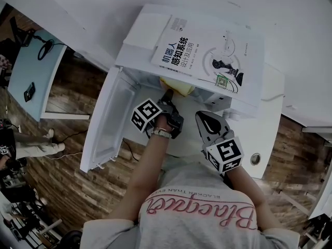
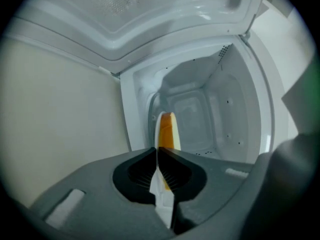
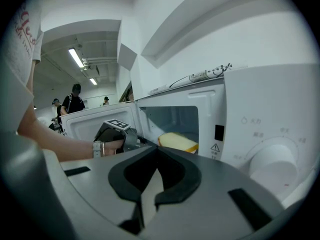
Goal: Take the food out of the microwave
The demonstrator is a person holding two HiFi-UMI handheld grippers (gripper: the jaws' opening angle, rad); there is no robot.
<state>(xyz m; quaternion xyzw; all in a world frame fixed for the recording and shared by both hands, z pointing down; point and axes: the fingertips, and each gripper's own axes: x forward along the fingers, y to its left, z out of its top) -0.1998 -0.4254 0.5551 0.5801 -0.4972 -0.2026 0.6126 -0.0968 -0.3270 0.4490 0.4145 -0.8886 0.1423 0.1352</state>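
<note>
The food (image 2: 166, 129) is a flat pale-yellow slab with an orange edge, like a slice of bread. It lies in the open white microwave (image 1: 249, 134), at the mouth of the cavity (image 3: 177, 141). My left gripper (image 2: 158, 151) reaches into the opening (image 1: 167, 96) and is shut on the near edge of the food, which stands edge-on between the pads. My right gripper (image 1: 203, 117) hangs in front of the microwave's control panel, outside the cavity. Its jaws (image 3: 156, 151) are shut with nothing in them.
The microwave door (image 1: 106, 123) stands swung open to the left. A large book (image 1: 207, 56) lies on top of the microwave. A round knob (image 3: 272, 166) sits on the control panel. A light-blue table (image 1: 33, 71) and people (image 3: 75, 101) are at the far left.
</note>
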